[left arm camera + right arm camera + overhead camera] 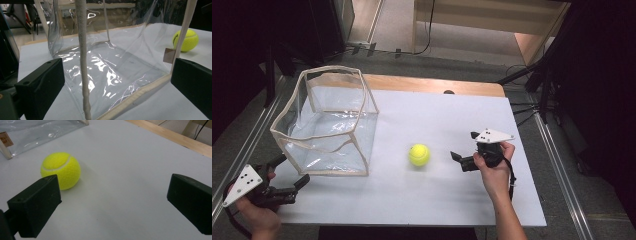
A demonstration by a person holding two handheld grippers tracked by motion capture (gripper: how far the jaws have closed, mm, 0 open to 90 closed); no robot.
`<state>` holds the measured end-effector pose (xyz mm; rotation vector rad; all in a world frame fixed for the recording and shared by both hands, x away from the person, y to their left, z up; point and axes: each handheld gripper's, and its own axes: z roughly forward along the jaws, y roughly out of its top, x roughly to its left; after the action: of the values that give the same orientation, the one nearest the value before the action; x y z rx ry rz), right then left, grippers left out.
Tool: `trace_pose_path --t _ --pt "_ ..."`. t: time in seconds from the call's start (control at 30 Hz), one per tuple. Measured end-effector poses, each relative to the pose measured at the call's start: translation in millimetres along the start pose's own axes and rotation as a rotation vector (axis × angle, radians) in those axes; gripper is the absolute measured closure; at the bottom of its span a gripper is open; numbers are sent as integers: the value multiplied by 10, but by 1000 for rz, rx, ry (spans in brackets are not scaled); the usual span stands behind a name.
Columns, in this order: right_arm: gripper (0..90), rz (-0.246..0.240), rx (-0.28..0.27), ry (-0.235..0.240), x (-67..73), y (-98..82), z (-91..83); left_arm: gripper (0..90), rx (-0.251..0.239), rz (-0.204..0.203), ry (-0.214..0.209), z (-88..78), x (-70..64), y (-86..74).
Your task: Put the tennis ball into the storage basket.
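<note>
The right gripper point(463, 146), jaws spread and empty, is held at three o'clock of the yellow felt tennis ball point(419, 154); the left gripper point(292, 171), likewise spread, is seen at seven o'clock of the clear plastic cream-trimmed box point(326, 125).

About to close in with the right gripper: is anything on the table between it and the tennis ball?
Nothing visible. The right gripper is open and points at the tennis ball, with bare white table between them. The clear bag stands on the ball's far side, with the left gripper open at its near corner.

a white table point(452, 200) carries a clear bag point(329, 127) and tennis ball point(419, 154).
</note>
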<state>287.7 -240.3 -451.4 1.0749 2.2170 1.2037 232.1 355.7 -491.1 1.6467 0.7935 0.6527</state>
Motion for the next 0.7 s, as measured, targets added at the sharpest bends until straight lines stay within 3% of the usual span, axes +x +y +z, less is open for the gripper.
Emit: trace_pose_path --t 0.7 --pt "0 -66 114 77 115 245 335 0 8 10 -6 12 -11 -3"
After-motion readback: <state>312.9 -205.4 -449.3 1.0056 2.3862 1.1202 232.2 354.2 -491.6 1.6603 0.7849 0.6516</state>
